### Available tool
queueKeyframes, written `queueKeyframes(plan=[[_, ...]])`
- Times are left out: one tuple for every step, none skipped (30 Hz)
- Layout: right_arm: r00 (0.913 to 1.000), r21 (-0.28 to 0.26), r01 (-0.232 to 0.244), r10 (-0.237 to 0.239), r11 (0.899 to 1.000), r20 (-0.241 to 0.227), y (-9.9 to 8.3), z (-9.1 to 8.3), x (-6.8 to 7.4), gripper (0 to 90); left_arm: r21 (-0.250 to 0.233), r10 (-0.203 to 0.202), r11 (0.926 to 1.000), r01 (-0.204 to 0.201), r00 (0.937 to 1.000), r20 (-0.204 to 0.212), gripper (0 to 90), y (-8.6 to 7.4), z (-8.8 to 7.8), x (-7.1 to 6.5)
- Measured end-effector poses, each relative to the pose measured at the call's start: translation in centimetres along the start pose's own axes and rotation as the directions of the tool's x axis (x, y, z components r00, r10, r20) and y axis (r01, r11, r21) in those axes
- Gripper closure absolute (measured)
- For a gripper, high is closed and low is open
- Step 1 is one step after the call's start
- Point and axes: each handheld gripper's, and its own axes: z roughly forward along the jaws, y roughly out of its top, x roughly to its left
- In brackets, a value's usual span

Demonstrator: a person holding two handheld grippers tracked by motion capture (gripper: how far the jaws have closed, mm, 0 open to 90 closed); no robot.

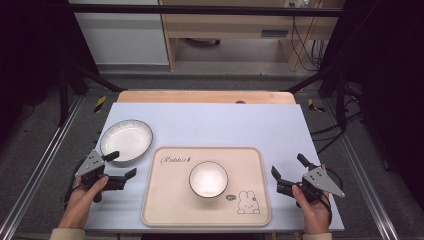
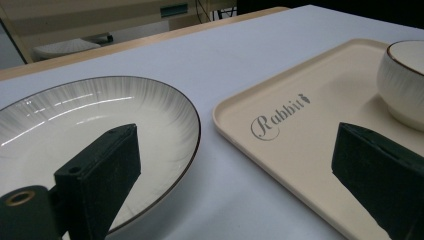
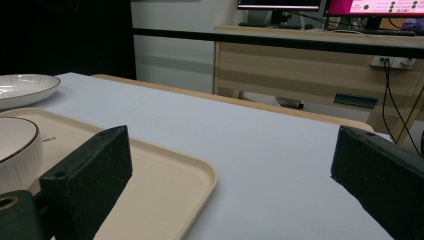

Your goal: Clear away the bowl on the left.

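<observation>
Lower left of the high view: my left gripper (image 1: 123, 164), held in my left hand (image 1: 84, 196), jaws spread wide with nothing between them. Its jaws point toward the centre of the frame, just below the round white plate with a thin dark rim (image 1: 126, 140), which sits on the pale blue table cover (image 1: 210, 122). From the left gripper view, one jaw stands in front of the plate (image 2: 75, 120) and the other in front of the cream rectangular plastic tray printed "Rabbit" (image 2: 300, 135).

Lower right of the high view: my right gripper (image 1: 288, 166), in my right hand (image 1: 312, 210), jaws likewise apart and empty, just beside the tray's right edge (image 1: 265, 185).

Centre of the tray: a small white ribbed bowl with a dark rim (image 1: 208, 178), upright, apart from both grippers. A rabbit drawing (image 1: 248, 202) sits at the tray's lower right corner. In the right gripper view the bowl (image 3: 17, 150) shows at the left edge, the plate (image 3: 25, 87) beyond it at upper left.
</observation>
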Motion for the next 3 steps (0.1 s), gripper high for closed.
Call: queueKeyframes(plan=[[1.0000, 0.000, -0.001, 0.001, 1.000, -0.001, -0.01, 0.01, 0.01, 3.2, 0.006, 0.003, 1.0000, -0.003, 1.0000, -0.004, 5.3, -0.09, 0.03, -0.03], [1.0000, 0.000, -0.001, 0.001, 1.000, -0.001, 0.00, 0.01, 0.01, 3.2, 0.016, 0.008, 0.9998, -0.008, 1.0000, -0.004, 5.3, -0.14, 0.01, -0.05], [1.0000, -0.001, -0.003, 0.003, 1.000, -0.001, 0.02, 0.02, 0.02, 3.1, 0.020, 0.011, 0.9997, -0.011, 0.9999, -0.004, 5.3, -0.19, 0.03, -0.07]])
